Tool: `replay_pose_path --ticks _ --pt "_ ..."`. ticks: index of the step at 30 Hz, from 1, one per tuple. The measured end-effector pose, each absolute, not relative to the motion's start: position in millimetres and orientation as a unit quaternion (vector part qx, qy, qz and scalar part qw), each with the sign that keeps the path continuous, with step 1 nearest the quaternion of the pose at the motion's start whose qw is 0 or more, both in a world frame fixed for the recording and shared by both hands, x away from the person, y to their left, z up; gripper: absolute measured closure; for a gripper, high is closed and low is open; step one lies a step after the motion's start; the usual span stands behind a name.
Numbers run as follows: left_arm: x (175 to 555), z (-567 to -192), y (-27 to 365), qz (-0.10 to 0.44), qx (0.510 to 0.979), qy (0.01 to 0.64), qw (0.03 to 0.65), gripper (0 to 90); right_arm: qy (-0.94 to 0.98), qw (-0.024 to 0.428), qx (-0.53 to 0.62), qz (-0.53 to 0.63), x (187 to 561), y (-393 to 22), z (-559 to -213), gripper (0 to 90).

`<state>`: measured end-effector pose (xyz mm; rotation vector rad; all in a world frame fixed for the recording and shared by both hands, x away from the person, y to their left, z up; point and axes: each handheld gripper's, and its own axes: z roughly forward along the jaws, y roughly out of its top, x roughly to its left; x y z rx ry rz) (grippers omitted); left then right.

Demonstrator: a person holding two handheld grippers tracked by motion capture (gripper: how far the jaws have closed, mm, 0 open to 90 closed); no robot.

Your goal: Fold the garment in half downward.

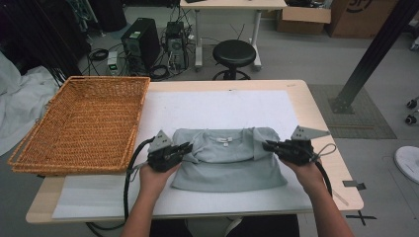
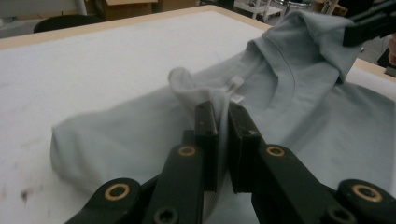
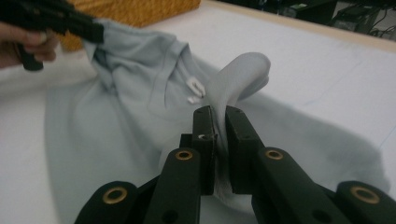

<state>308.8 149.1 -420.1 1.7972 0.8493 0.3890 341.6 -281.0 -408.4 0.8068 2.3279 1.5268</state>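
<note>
Both grippers, left [image 1: 184, 148] and right [image 1: 269, 145], pinch the shirt [image 1: 230, 160] beside its collar [image 1: 225, 138]; thin bites may slip, spoiling the fold.

Beyond my wooden table [image 1: 323, 128], covered by a white sheet [image 1: 222, 106], the grey floor [image 1: 306, 59] stretches away; a black round stool [image 1: 233, 52] stands just behind it, before a pale desk [image 1: 232, 5] on white legs; two dark computer towers [image 1: 141, 42] sit among tangled cables to my left; cardboard boxes [image 1: 304, 17] rest at the back right; a black slanted beam [image 1: 378, 49] rises on my right; the light is dim.
</note>
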Motion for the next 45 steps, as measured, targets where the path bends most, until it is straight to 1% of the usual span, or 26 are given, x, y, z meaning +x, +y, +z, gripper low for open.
replay_pose_path --ticks 3,4,5,6,7,8,9,10,11,13,16,17,19,23,27,30,32,33,36,38,39,41,45 --pt "290.2 -429.3 153.4 0.164 0.756 0.358 0.523 83.6 0.812 0.120 0.268 0.505 321.8 -282.7 -421.2 83.5" --pt "287.2 -431.3 153.4 0.167 0.758 0.356 0.520 82.6 0.812 0.117 0.270 0.503 315.6 -284.6 -425.6 83.4" --pt "283.9 -433.7 153.2 0.171 0.760 0.356 0.516 79.3 0.811 0.117 0.271 0.504 312.6 -285.9 -427.8 83.0" --pt "282.5 -435.8 153.7 0.166 0.761 0.361 0.512 72.5 0.809 0.116 0.274 0.507 309.7 -287.5 -430.1 81.6" --pt "282.8 -436.1 153.8 0.162 0.761 0.367 0.509 61.0 0.805 0.111 0.281 0.511 307.9 -289.4 -431.8 74.2" --pt "283.3 -435.3 154.2 0.160 0.760 0.373 0.507 55.2 0.800 0.108 0.288 0.516 307.8 -290.9 -432.0 66.7" --pt "284.1 -432.8 154.7 0.158 0.755 0.380 0.510 50.5 0.794 0.108 0.295 0.520 307.9 -291.9 -431.2 61.0" --pt "285.7 -429.1 154.6 0.154 0.752 0.383 0.514 45.0 0.788 0.106 0.303 0.525 308.6 -293.2 -428.9 60.6" --pt "287.6 -424.5 153.8 0.154 0.752 0.381 0.515 42.4 0.785 0.106 0.305 0.528 309.8 -294.0 -425.4 59.0" --pt "293.7 -413.6 148.0 0.158 0.754 0.370 0.518 41.2 0.777 0.117 0.311 0.535 313.7 -293.3 -416.7 51.3" --pt "308.8 -403.4 135.7 0.148 0.765 0.365 0.510 37.4 0.776 0.124 0.322 0.527 325.8 -287.0 -405.4 46.9" --pt "317.4 -400.6 129.7 0.141 0.774 0.365 0.497 36.2 0.778 0.123 0.328 0.521 331.4 -284.0 -402.9 45.2" --pt "329.1 -400.1 122.9 0.141 0.784 0.368 0.480 35.8 0.783 0.117 0.335 0.511 342.8 -277.8 -400.6 45.6" --pt "351.0 -411.7 115.8 0.120 0.803 0.385 0.439 36.2 0.792 0.093 0.358 0.487 362.7 -270.7 -408.2 45.5" --pt "359.7 -425.0 113.7 0.114 0.810 0.397 0.416 36.8 0.796 0.073 0.370 0.474 370.8 -269.4 -420.6 47.5" --pt "363.0 -429.2 111.8 0.113 0.807 0.406 0.415 39.8 0.794 0.060 0.372 0.476 372.8 -267.3 -427.0 53.0" --pt "364.2 -429.8 111.1 0.112 0.803 0.405 0.422 44.2 0.795 0.054 0.370 0.478 374.2 -264.7 -429.8 57.3" --pt "364.2 -429.7 111.0 0.115 0.803 0.404 0.424 47.9 0.795 0.053 0.369 0.479 374.7 -263.8 -430.7 60.5" --pt "361.8 -429.0 111.3 0.127 0.802 0.392 0.433 70.7 0.799 0.050 0.360 0.479 374.8 -262.6 -431.5 77.2" --pt "355.9 -427.0 112.9 0.140 0.798 0.381 0.445 81.6 0.801 0.054 0.350 0.483 371.8 -263.0 -430.6 82.2" --pt "352.1 -425.7 114.3 0.143 0.794 0.377 0.455 85.5 0.800 0.057 0.342 0.490 368.4 -264.0 -429.5 83.1" --pt "344.3 -423.5 117.8 0.140 0.791 0.365 0.470 87.0 0.795 0.055 0.335 0.503 362.6 -266.5 -427.5 83.7" --pt "313.3 -424.6 127.8 0.130 0.776 0.341 0.514 87.0 0.783 0.051 0.316 0.534 342.0 -272.8 -423.8 84.1"
